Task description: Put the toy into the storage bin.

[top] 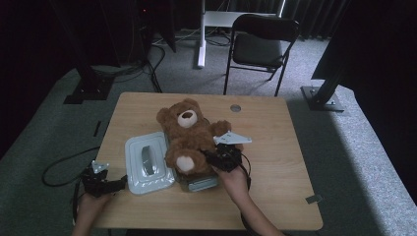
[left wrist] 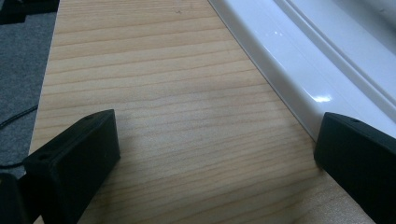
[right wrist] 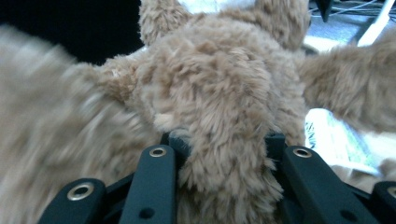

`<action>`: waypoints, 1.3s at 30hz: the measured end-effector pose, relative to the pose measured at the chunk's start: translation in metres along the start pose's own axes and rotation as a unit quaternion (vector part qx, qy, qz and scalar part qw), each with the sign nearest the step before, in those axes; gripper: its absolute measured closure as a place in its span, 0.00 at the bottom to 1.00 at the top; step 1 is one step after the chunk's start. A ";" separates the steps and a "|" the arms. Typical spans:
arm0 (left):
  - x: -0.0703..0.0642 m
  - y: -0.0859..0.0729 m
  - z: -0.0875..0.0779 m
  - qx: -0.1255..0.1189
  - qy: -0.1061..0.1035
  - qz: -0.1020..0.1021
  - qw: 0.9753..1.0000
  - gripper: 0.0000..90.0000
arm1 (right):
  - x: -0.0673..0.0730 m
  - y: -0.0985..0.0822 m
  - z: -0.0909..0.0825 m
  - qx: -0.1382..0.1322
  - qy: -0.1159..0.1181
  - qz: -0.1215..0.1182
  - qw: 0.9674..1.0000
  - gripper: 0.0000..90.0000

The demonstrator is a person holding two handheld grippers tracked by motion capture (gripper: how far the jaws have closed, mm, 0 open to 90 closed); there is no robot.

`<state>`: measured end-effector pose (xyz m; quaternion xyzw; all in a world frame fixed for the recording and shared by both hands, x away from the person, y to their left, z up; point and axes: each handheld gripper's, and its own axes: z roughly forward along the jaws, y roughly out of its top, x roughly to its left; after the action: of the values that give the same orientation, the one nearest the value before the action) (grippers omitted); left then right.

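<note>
Teddy bear [top: 189, 135] lay face-up at surface [top: 275, 147] centre, over clear box [top: 199, 183], long axis from 12 to 6 o'clock. Right claw [top: 216, 158] clenched on bear's leg at bear's 4 o'clock; fur pinched between jaws. Left claw [top: 120, 183] released, idle at 9 o'clock of white lid [top: 147, 160]. Right hand nearer.

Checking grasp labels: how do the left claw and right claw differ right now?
The left claw stands open with nothing but bare wood between its jaws; the right claw is shut on the brown plush teddy bear, fur bulging between its jaws. The left claw sits by the table's near left edge, beside the flat white plastic lid; the right claw is at the bear's lower body. Both are black, two-jawed and hand-held.
</note>
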<state>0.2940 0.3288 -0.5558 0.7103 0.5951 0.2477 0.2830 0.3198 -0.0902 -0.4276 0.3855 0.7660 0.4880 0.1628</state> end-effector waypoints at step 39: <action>0.000 0.000 0.000 0.000 -0.002 0.001 1.000 0.01 | 0.000 0.067 -0.022 -0.023 0.055 -0.004 0.998 0.27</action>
<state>0.2943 0.3286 -0.5559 0.7109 0.5941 0.2468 0.2840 0.3351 -0.0886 -0.3587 0.3513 0.7641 0.5249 0.1312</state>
